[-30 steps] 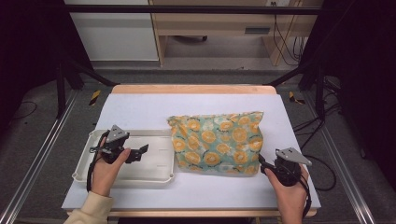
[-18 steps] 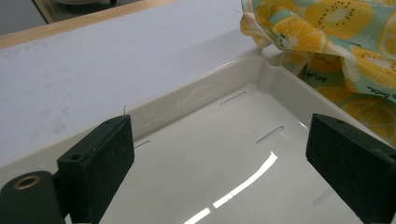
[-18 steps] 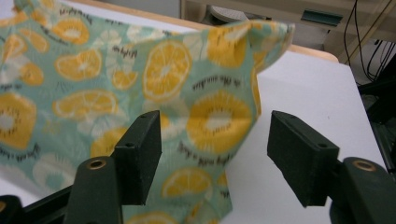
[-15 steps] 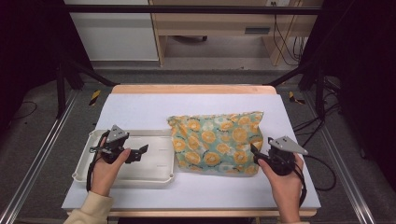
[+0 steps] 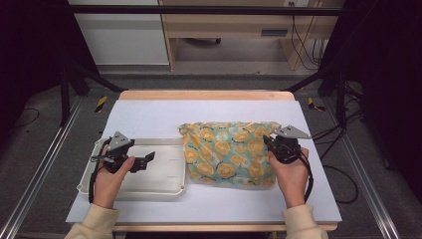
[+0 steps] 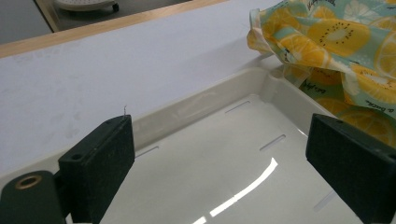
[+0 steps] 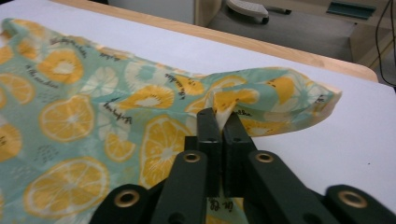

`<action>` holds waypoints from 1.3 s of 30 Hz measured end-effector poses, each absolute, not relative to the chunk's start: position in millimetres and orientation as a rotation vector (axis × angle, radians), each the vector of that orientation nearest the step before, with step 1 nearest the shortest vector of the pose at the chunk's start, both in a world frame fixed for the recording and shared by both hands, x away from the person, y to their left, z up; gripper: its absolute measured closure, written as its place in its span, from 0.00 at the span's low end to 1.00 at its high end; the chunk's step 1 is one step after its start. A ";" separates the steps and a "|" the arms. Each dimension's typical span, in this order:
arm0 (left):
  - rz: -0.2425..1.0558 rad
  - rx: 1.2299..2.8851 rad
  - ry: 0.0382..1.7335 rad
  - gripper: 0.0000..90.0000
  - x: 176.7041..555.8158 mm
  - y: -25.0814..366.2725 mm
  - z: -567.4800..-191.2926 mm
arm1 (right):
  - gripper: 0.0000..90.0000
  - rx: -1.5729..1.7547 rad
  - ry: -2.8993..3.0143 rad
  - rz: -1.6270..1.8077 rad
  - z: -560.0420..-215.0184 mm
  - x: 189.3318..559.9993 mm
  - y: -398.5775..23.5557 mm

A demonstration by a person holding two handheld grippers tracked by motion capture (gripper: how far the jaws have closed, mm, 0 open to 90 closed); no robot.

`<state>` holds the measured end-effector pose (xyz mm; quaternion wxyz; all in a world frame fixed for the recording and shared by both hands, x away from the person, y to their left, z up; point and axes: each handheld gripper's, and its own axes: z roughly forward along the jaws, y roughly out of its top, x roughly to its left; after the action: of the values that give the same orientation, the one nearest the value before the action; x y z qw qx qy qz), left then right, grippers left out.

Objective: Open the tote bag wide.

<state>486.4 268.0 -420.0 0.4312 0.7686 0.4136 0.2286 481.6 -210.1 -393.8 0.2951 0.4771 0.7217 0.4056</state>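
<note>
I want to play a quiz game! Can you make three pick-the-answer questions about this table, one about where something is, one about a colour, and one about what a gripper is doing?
1. Where is the tray?
A. left of the cloth
B. on top of the cloth
C. on the floor

2. What colour are the fruit slices on the cloth?
A. purple
B. yellow-orange
C. black

3. What is the right gripper doing?
A. hanging open over the tray
B. pinching the cloth
C. lying on the table

Answers: 1 A, the tray sits beside the cloth's left edge. 2 B, yellow-orange slices on teal. 3 B, its jaws have just closed, with a fold of cloth pressed between them.
</note>
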 end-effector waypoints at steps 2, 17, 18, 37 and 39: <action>0.570 1.919 1.027 0.09 486.0 266.9 -419.5 | 1.00 1.245 1.930 1.104 -395.8 466.9 -210.6; 0.559 1.947 0.991 0.09 483.4 252.7 -418.9 | 1.00 1.204 2.024 1.214 -436.4 387.0 -231.7; 0.558 1.952 0.983 0.10 482.8 249.6 -418.2 | 1.00 1.196 2.051 1.210 -440.6 383.0 -231.7; 0.574 2.032 0.794 0.25 479.5 203.1 -394.4 | 1.00 1.197 2.197 1.073 -460.6 385.7 -221.9; 0.575 2.052 0.766 0.26 483.9 193.7 -391.5 | 1.00 1.197 2.192 1.076 -460.8 385.5 -222.6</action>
<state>483.9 193.7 -391.5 0.4245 0.8206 0.3061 0.2297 385.5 -222.6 -460.8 0.2095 0.4304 0.7881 0.3871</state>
